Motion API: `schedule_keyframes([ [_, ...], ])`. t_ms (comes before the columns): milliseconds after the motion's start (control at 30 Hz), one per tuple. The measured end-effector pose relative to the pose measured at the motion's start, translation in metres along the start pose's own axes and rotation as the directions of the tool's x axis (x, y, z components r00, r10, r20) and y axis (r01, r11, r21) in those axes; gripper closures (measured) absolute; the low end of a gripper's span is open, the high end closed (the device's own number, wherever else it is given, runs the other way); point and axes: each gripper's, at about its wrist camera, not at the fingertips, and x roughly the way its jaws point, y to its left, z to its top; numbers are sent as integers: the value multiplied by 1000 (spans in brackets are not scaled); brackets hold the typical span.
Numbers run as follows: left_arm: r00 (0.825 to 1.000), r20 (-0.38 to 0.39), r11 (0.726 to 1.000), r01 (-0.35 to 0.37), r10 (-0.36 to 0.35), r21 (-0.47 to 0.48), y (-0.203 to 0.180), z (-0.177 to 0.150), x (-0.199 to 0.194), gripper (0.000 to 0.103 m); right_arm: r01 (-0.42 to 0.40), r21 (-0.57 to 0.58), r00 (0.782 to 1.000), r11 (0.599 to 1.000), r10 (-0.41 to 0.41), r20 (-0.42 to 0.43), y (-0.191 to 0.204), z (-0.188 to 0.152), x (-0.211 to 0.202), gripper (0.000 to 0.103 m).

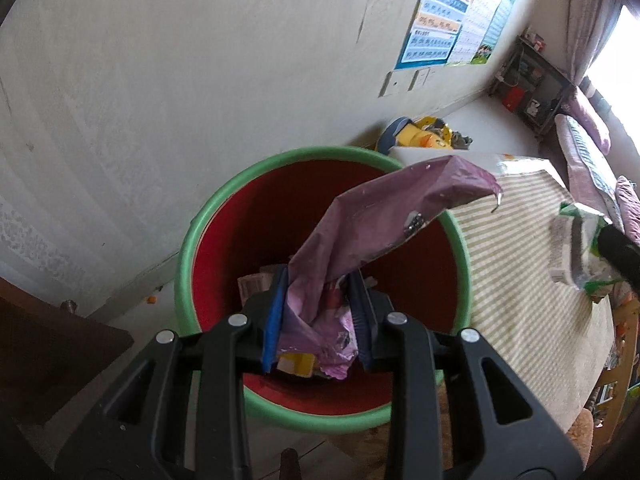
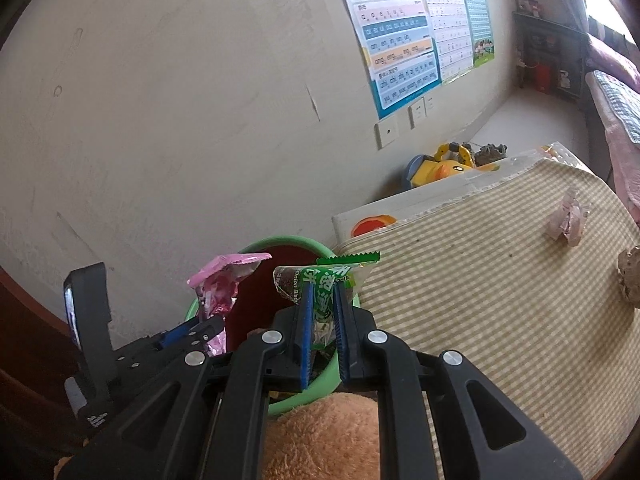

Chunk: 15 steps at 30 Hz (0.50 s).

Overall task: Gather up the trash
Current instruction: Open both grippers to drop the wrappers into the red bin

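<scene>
Hanging directly above the open bin [image 1: 320, 216], the left claw [image 1: 318, 316] clamps a purple wrapper [image 1: 360, 232]; the right claw [image 2: 322, 320], clamped on a green wrapper [image 2: 320, 280], waits near the bin's right rim.

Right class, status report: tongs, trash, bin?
Left tongs shut on pink wrapper, over bin. Right tongs shut on green wrapper. Nothing blocking.

The left claw [image 1: 316, 316] was clamped on a crumpled purple wrapper [image 1: 384, 216], its blue pads [image 1: 276, 320] pressing either side of the lower end while the upper end stuck out above the bin. Right below stood a red bin [image 1: 256, 216] with a green rim, holding a few scraps at the bottom. The bin stood against the near edge of a tabletop [image 1: 520, 300] covered in striped cloth. At the tabletop's right edge, a green-and-white wrapper [image 1: 580, 248] was held by a dark tool.
</scene>
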Motion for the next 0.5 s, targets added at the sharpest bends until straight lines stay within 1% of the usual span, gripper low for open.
schedule_keyframes([
  [133, 999, -30, 1000, -20, 20, -12, 11, -3, 13, 74, -15, -1, 1000, 1000, 15, -26, 4, -3, 9, 92],
  [300, 998, -44, 999, -45, 44, -28, 21, -4, 20, 73, -70, -7, 996, 998, 70, -51, 16, -7, 18, 92],
  [433, 996, -54, 996, -68, 66, -52, 30, -5, 23, 69, -113, 3, 990, 994, 113, -81, 24, -8, 28, 92],
  [467, 996, -55, 995, -77, 74, -57, 33, -5, 23, 66, -122, 6, 989, 992, 122, -85, 26, -8, 29, 89],
  [500, 995, -57, 995, -83, 80, -59, 34, -5, 24, 64, -136, 10, 986, 991, 136, -91, 29, -9, 32, 79],
])
